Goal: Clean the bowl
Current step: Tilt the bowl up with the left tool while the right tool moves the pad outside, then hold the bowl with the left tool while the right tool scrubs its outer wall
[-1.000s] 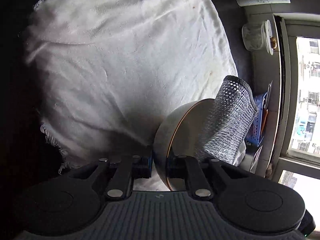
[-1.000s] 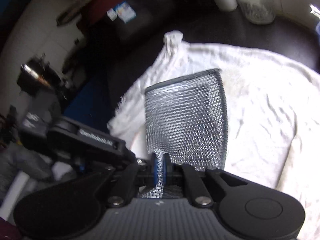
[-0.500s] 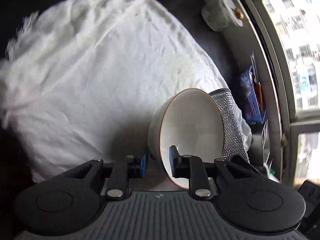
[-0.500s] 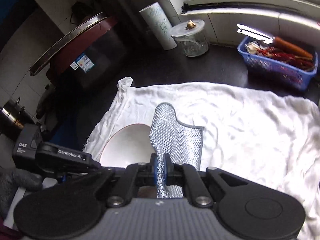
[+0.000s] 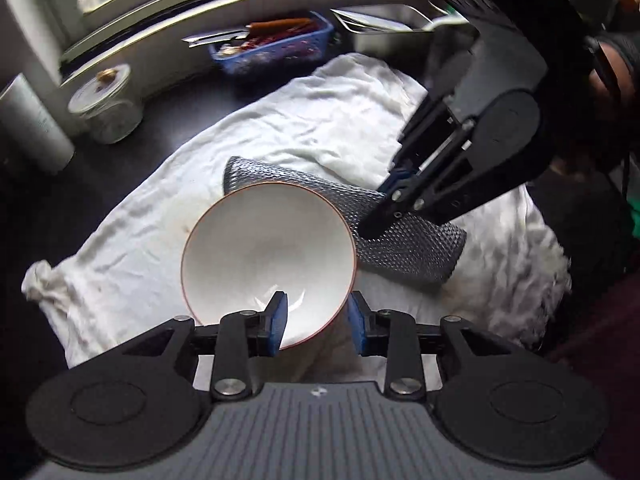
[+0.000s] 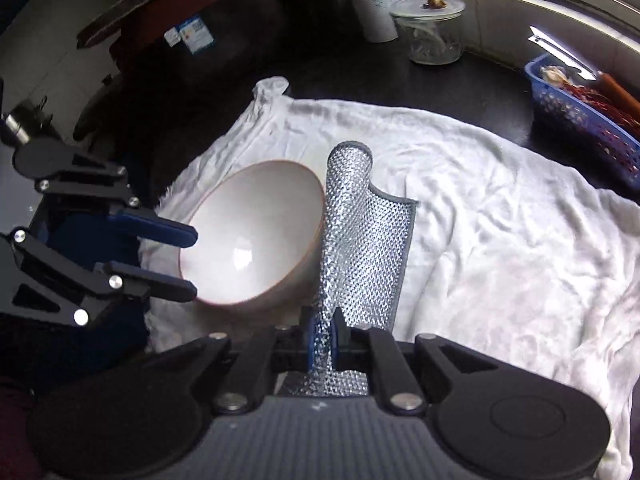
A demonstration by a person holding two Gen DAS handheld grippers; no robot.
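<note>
While the bowl (image 5: 268,256) sits upright on the white cloth (image 5: 132,240), its white inside faces up and a thin reddish line runs round the rim. Its near rim lies between the blue pads of the left gripper (image 5: 316,322), one pad over the inside of the bowl and the other outside it; the jaws have just been opening and the pads stand clear of the rim, so the bowl is released. In the right wrist view the same gripper (image 6: 192,260) comes in from the left, with its two fingers spread at the bowl's (image 6: 252,236) edge. Just beside the bowl, on its right, a silver mesh scrubber (image 6: 360,240) stands curled, and the right gripper (image 6: 322,340) is clenched on its lower end. From the left wrist view the scrubber (image 5: 404,240) lies behind and to the right of the bowl, with the right gripper (image 5: 384,208) pinching it from above. The cloth is spread, wrinkled, over a dark counter (image 6: 472,76). Farther back on the counter stand a lidded glass jar (image 6: 430,28), a white paper roll (image 6: 372,0) beside it, and a blue basket (image 6: 580,116) holding red items. A metal tray (image 5: 384,28) sits near the basket (image 5: 276,44) below the window sill (image 5: 168,4).
</note>
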